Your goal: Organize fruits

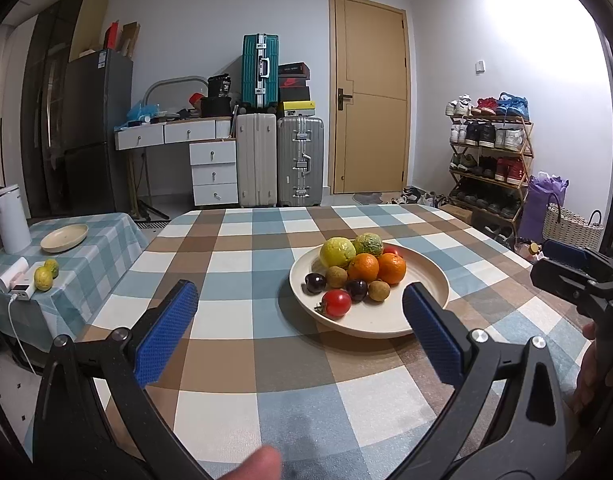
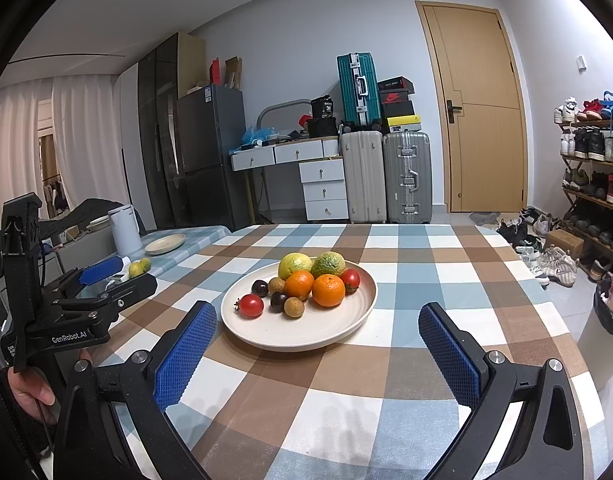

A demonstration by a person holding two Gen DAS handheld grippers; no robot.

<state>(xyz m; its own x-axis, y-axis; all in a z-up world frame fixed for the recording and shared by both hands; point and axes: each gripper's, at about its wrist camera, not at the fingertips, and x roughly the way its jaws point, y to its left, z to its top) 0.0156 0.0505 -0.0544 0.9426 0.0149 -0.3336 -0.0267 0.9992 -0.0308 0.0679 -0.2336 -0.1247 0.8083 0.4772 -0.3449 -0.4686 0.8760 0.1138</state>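
Note:
A cream plate (image 1: pixel 422 280) (image 2: pixel 346 320) on the checked table holds a yellow lemon (image 1: pixel 337 251) (image 2: pixel 294 265), a green citrus (image 1: pixel 368 243) (image 2: pixel 327 264), two oranges (image 1: pixel 363 267) (image 2: pixel 328 290), tomatoes (image 1: pixel 336 303) (image 2: pixel 251 305), dark plums (image 1: pixel 315 282) (image 2: pixel 260 288) and brown longans (image 1: pixel 378 290) (image 2: pixel 294 306). My left gripper (image 1: pixel 300 312) is open and empty, just short of the plate. My right gripper (image 2: pixel 318 340) is open and empty, at the plate's near rim. A second empty plate (image 1: pixel 64 237) (image 2: pixel 165 243) sits on the side table, with two lemons (image 1: pixel 46 274) (image 2: pixel 139 267) near it.
A white kettle (image 1: pixel 11 220) (image 2: pixel 124 229) and a charger (image 1: pixel 20 291) stand on the side table. Suitcases (image 1: pixel 300 160), a drawer desk (image 1: pixel 212 168), a door and a shoe rack (image 1: pixel 490 156) line the far walls. A bin (image 2: pixel 606 332) stands right of the table.

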